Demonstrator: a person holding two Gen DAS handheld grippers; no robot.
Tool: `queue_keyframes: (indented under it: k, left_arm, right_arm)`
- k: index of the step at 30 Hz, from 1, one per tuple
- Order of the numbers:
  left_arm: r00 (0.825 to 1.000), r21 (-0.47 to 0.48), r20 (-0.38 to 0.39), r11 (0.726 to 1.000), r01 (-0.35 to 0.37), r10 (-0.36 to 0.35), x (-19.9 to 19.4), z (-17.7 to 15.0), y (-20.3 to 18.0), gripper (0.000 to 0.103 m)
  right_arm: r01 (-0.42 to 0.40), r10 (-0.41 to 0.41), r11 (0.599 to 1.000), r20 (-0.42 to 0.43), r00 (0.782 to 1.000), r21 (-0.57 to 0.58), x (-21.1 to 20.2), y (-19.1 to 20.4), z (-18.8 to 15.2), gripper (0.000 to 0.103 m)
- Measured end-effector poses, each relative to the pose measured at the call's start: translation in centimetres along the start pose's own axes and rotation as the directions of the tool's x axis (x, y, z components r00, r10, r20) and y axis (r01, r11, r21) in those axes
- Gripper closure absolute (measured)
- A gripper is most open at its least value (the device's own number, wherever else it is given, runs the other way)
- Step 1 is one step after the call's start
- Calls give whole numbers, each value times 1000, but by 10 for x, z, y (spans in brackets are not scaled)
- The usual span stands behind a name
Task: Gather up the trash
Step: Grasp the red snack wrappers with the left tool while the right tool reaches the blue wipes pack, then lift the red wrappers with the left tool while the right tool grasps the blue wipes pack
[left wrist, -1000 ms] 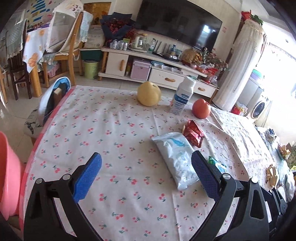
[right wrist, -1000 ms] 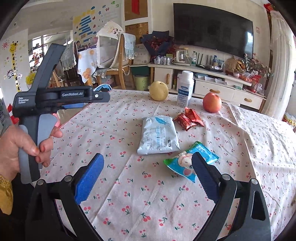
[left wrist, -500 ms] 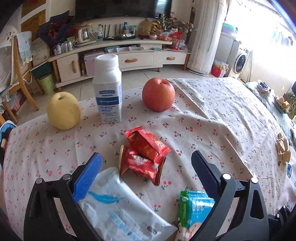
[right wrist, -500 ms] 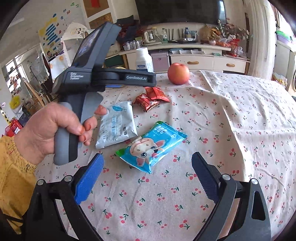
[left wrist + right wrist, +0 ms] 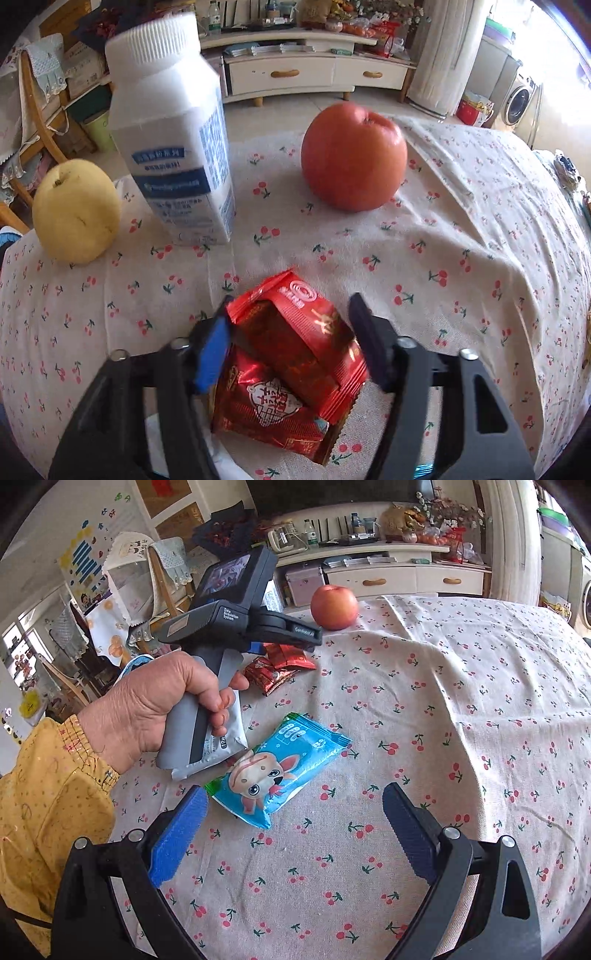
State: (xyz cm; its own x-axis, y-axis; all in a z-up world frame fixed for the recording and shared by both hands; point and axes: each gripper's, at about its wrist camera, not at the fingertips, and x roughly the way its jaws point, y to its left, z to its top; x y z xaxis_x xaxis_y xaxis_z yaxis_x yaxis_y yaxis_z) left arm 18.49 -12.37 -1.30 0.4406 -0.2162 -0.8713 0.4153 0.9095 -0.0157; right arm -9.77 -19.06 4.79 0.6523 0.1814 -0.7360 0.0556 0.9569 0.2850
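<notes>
Red crinkled foil snack wrappers (image 5: 291, 354) sit right between the left gripper (image 5: 290, 343)'s blue pads, jaws closing around the top packet, likely bracketing it for a pinch, no firm grasp visible. Right wrist view: right gripper (image 5: 291, 830) hangs released, and the blue cartoon-printed plastic packet (image 5: 277, 771) lies just ahead of its left pad, untouched, probably next trash.

You are looking at two crinkled red wrappers (image 5: 291, 354) lying overlapped toward the bench's (image 5: 461, 709) far edge; nearer you, a blue cartoon-printed packet (image 5: 277, 771) is lying flat, touching a white pouch (image 5: 225, 738).
</notes>
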Motion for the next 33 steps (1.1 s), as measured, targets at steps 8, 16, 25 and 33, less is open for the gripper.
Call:
queue_keyframes:
  k: [8,16,25,33]
  left_arm:
    - [999,42,29,999,-22,21,-18,-35,2,51]
    - [1000,56,28,998,-14,13,-55,-91,20,52]
    - [999,6,53,1000,8,-8,-91,-139,45,56]
    - [991,-75,123,995,63,-54,-113,-142,53,56]
  right_arm:
    - [27,-27,1000,-3,1000,14,0,-6,0,8]
    - [2,0,998,-39,999,57,13,-11,-1,8]
    - [-30,34,997,-63,997,76,36,-3,3,8]
    - [-11,12,1000,-68,998,13,65,20,5,8]
